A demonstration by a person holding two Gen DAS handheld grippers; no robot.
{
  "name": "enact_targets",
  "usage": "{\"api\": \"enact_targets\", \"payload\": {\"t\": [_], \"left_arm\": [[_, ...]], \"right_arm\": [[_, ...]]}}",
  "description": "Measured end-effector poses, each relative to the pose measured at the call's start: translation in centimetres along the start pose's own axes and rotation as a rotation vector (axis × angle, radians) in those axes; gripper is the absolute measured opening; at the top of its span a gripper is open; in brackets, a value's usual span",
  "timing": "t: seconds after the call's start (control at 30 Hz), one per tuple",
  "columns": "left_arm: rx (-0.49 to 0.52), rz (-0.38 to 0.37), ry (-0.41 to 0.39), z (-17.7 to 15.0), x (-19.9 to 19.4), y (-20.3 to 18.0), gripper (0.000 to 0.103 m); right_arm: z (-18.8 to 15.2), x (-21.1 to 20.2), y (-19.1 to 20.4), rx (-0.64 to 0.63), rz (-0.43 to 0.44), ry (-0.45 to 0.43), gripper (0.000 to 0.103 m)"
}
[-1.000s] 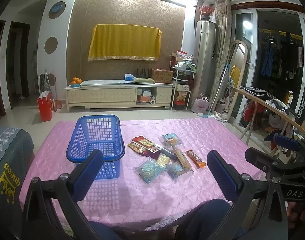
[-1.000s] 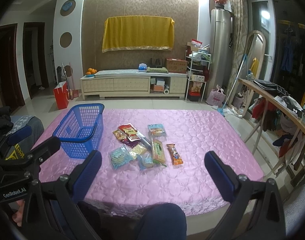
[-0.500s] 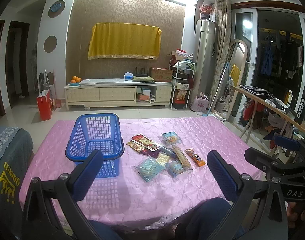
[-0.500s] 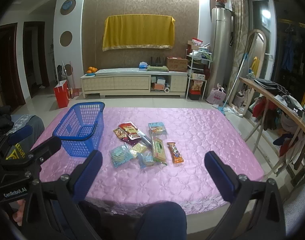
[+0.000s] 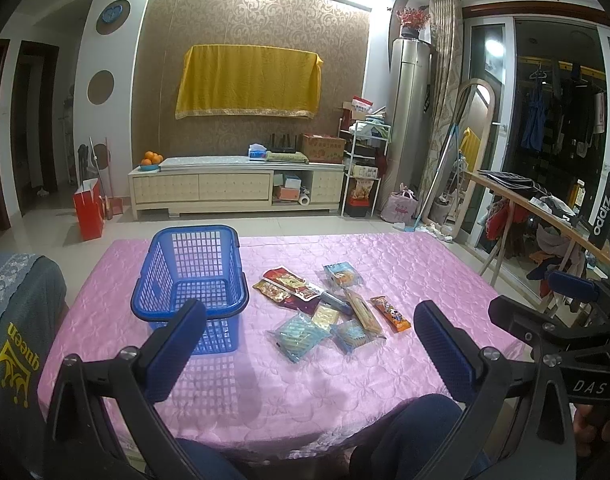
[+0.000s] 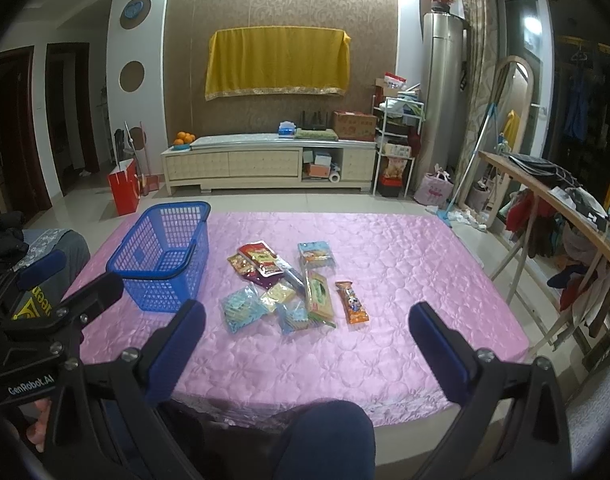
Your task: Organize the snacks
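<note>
Pink quilted cloth covers the table [image 5: 405, 264], which fills the middle of both views; behind it, a low cabinet [image 5: 233, 190] runs along a patterned wall under a yellow cloth [image 5: 249, 78].

At left-centre of the left wrist view stands the blue basket [image 5: 191, 280], upright on the cloth with nothing seen inside it. Just right of it, near the middle of the frame, lie the snacks [image 5: 329, 308] in a loose cluster, several overlapping: red packets [image 5: 291, 282] toward the top, a light blue packet [image 5: 343, 274] beside them, a clear blue-tinted packet [image 5: 299, 332] lowest, a long biscuit pack [image 5: 363, 314], and an orange bar [image 5: 390, 314] at the right edge, slightly apart from the rest. None is in the basket.

The left gripper [image 5: 309, 354] fills the bottom of its view, jaws spread wide with nothing between them, above the near table edge. The right gripper [image 6: 305, 350] is likewise wide open and empty at the bottom of its own view, well short of the snacks. Each gripper's body shows at the side of the other's view. Dark blue trouser knees [image 6: 329, 436] show at the bottom edge.
</note>
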State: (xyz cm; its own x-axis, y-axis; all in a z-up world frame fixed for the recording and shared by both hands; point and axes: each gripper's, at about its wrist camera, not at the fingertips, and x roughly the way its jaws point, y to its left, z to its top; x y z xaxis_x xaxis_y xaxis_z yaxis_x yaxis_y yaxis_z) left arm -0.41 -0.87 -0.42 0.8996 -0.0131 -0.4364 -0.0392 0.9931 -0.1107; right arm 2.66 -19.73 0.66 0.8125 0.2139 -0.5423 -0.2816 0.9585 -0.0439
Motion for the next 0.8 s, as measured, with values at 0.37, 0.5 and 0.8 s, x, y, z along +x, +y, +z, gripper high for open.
{"api": "enact_targets", "payload": {"t": [0.37, 0.5, 0.8], "left_arm": [[-0.002, 0.003, 0.001, -0.02, -0.07, 0.26, 0.103], [-0.001, 0.003, 0.001, 0.0, -0.09, 0.33, 0.103], [0.005, 0.004, 0.001, 0.23, 0.14, 0.2, 0.103]], "right_arm": [[-0.03, 0.04, 0.06, 0.001, 0.005, 0.002, 0.103], [-0.03, 0.09, 0.13, 0.002, 0.005, 0.003, 0.103], [0.25, 0.45, -0.08, 0.003, 0.017, 0.001, 0.103]]}}
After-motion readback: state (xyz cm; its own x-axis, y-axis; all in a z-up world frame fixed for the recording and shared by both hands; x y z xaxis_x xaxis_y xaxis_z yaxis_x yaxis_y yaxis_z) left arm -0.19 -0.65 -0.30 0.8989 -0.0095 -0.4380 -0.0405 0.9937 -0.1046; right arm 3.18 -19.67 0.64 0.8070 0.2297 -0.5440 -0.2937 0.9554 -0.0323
